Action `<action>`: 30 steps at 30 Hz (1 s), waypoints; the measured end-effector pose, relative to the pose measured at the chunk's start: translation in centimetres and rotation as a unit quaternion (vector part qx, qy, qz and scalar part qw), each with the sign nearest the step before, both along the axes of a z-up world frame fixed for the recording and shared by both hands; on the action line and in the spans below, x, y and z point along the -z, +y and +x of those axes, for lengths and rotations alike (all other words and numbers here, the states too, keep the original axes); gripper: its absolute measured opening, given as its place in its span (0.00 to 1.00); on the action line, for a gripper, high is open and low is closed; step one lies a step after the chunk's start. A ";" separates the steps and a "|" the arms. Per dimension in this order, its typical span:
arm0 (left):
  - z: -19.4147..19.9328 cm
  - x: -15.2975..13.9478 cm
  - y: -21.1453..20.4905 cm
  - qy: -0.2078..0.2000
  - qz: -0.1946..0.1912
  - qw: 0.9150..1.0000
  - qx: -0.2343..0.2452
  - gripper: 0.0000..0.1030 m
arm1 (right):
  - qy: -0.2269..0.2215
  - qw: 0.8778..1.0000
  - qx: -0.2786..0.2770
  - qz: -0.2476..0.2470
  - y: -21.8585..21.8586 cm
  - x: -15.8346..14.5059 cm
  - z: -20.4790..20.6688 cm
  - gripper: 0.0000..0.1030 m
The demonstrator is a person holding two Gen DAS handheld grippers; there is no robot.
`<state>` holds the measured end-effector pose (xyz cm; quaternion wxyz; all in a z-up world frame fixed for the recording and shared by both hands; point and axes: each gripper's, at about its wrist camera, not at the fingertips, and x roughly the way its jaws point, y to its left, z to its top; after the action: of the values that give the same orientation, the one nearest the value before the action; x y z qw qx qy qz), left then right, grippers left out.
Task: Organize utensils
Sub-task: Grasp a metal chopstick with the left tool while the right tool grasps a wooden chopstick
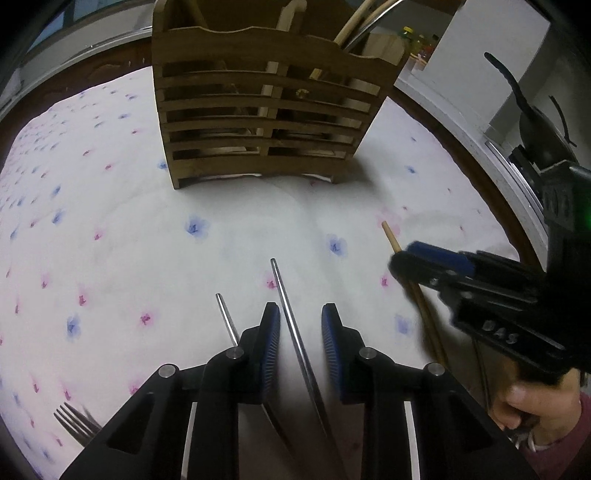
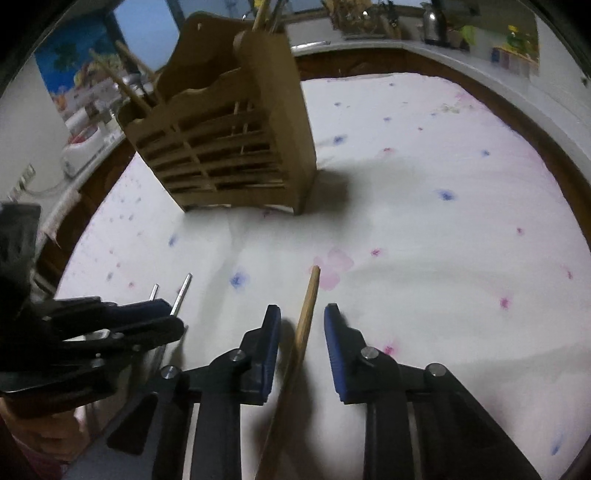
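A slatted wooden utensil holder (image 1: 266, 110) stands on the floral cloth; it also shows in the right wrist view (image 2: 229, 147). My left gripper (image 1: 301, 317) is open, with a metal utensil handle (image 1: 291, 314) lying between its fingers. A second metal handle (image 1: 227, 319) lies just left of it. A fork (image 1: 75, 424) lies at the lower left. My right gripper (image 2: 302, 317) is open, with a wooden stick (image 2: 306, 314) lying between its fingers. That stick (image 1: 391, 236) also shows in the left wrist view under the right gripper (image 1: 410, 262).
The holder contains wooden sticks and a metal utensil (image 1: 369, 26). The table's brown wooden edge (image 2: 517, 122) curves around the white floral cloth (image 2: 424, 229). A counter with jars and bottles (image 2: 369, 18) runs behind. The left gripper (image 2: 110, 317) sits at the left of the right wrist view.
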<state>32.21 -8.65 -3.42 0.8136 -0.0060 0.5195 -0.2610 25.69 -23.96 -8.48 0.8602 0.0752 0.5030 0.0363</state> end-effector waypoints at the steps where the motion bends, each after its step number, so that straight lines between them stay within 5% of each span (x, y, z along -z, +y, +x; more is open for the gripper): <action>1: 0.1 0.0 -0.1 0.000 0.002 1.000 0.000 0.24 | 0.001 1.000 -0.004 -0.014 0.4 0.0 0.2 0.23; 5: -0.1 -0.1 -1.5 -0.012 0.037 0.999 0.001 0.22 | -0.001 0.999 -0.011 -0.045 1.0 0.1 0.1 0.09; 11: -0.9 -0.2 -3.6 -0.044 0.099 0.994 0.006 0.14 | -0.006 0.999 0.016 0.032 -1.2 -0.7 -0.8 0.05; 16: -1.1 -0.3 -4.0 -0.045 0.106 0.993 0.003 0.04 | -0.036 0.997 0.031 0.058 -2.3 -3.4 -2.5 0.05; 24: -3.9 -5.7 -1.3 -0.087 0.037 0.995 -0.022 0.03 | -0.096 0.989 0.052 0.103 -4.4 -8.4 -6.0 0.05; 30: -8.0 -11.0 2.6 -0.132 -0.041 0.989 -0.051 0.03 | -0.140 0.983 0.055 0.101 -4.1 -11.8 -7.8 0.05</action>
<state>24.23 -6.02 7.54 0.8865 -0.0307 0.3951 -0.2387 17.90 -28.02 3.32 0.9109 0.1830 0.3665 0.0497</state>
